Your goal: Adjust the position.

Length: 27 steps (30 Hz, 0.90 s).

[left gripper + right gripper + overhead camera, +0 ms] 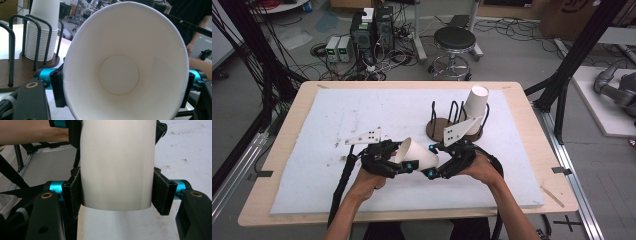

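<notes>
Above a white-covered bench (337,115), a person holds one white paper cup (418,154) on its side between two hand-held claws. From the high view, the left claw (404,162) takes the cup at its wide mouth, while the right claw (432,161) takes it at the narrow base end.

The left gripper view looks straight into the cup's open mouth (125,65) to the round bottom, the rim squeezed slightly oval, with black pads (58,87) set against either side. Its jaws stand partly closed, pressing the rim.

The right gripper view shows the cup's smooth outer wall (116,165) instead, clamped tight between its two black pads (72,195).

Behind, on the bench, a stack of white cups (474,111) stands upside down in a black wire holder (442,120) on a dark round base.

No brand, label or writing can be read on the cups.
</notes>
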Tool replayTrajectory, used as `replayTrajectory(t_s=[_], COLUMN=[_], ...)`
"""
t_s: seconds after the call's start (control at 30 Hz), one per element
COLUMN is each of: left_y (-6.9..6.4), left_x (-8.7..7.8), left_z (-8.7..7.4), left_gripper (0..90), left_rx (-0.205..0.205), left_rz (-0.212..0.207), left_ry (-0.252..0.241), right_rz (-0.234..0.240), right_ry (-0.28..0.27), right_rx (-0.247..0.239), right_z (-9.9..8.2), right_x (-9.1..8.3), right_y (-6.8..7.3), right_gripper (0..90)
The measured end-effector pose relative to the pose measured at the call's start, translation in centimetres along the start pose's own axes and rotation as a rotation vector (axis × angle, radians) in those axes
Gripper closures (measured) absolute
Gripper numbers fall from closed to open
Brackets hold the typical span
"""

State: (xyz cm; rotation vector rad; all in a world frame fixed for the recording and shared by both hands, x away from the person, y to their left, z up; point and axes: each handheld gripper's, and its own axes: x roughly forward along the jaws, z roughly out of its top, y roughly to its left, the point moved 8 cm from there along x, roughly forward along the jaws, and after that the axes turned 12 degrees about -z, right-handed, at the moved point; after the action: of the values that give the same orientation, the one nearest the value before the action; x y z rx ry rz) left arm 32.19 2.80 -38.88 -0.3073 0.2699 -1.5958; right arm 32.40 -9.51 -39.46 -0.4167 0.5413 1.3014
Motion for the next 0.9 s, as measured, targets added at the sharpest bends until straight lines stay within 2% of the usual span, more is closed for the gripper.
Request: replayTrajectory(t_s=[0.47, 0.57, 0.63, 0.7, 0.9], left_y=[-0.08, -0.09, -0.06, -0.09, -0.09], left_x=[-0.07, -0.02, -0.04, -0.03, -0.25], left_z=[-0.1, -0.23, -0.22, -0.2, -0.14], left_gripper=[28.9, 30.6, 31.6, 32.6, 34.3], left_rx=[0.008, 0.013, 0.015, 0.016, 0.02], left_rz=[-0.008, -0.004, 0.001, -0.003, 0.024], left_ry=[0.016, 0.028, 0.028, 0.026, 0.031], right_rz=[0.004, 0.023, 0.017, 0.019, 0.008], right_ry=[0.008, 0.013, 0.012, 0.016, 0.015], right_rx=[-0.009, 0.004, 0.005, 0.007, 0.013], right_z=[-0.08, -0.06, 0.02, 0.0, 0.03], right_x=[0.11, 0.21, 0.31, 0.37, 0.41], right_y=[-0.03, 0.11, 0.06, 0.04, -0.08], right_gripper=[35.6, 27.8, 22.5, 21.6, 20.9])
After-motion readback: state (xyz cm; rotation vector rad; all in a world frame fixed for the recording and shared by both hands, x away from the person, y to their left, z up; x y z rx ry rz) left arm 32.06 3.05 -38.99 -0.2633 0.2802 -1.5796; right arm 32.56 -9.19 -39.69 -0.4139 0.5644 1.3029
